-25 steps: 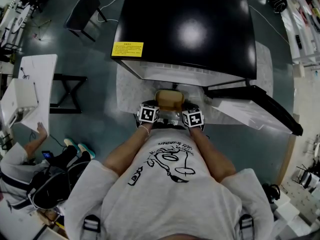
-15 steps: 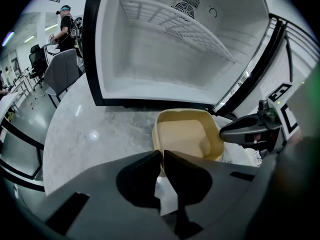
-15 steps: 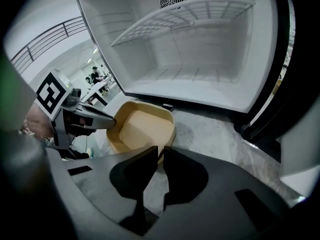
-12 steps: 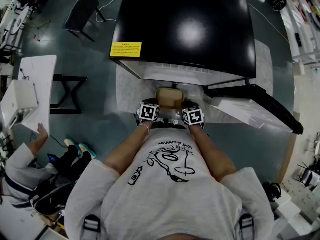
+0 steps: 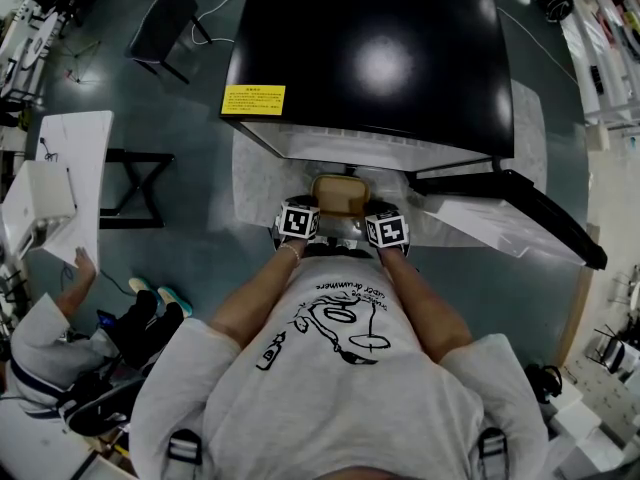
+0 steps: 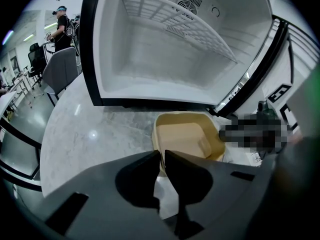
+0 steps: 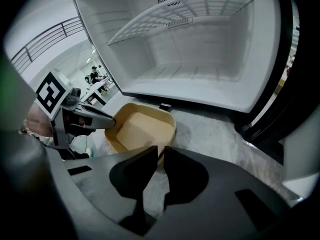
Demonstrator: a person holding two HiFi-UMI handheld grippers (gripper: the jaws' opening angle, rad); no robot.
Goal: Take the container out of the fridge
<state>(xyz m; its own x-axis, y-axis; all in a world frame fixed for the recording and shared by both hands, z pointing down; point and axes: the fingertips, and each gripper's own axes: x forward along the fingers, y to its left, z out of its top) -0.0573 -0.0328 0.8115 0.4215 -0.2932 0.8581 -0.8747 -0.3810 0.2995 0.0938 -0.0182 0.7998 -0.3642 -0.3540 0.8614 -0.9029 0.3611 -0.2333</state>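
A tan open-topped container [image 5: 338, 196] is outside the fridge, in front of its open compartment [image 6: 165, 59] and over the marble platform [image 6: 75, 129]. Whether it rests on the marble I cannot tell. My left gripper [image 6: 162, 154] pinches the container's [image 6: 187, 136] near left rim, and its jaws are opening slightly with the rim still between them. My right gripper [image 7: 161, 150] is shut on the near right rim of the container [image 7: 142, 126]. In the head view both grippers, left [image 5: 312, 210] and right [image 5: 368, 212], flank the container just ahead of my body.
The black-topped fridge [image 5: 370, 58] stands ahead with its door [image 5: 520, 203] swung open to the right. A white wire shelf [image 7: 190, 9] crosses the otherwise bare interior. A white table [image 5: 70, 168] and a seated person [image 5: 60, 348] are at the left.
The container and both grippers stay nearly where they were. The person at the lower left has shifted a little.
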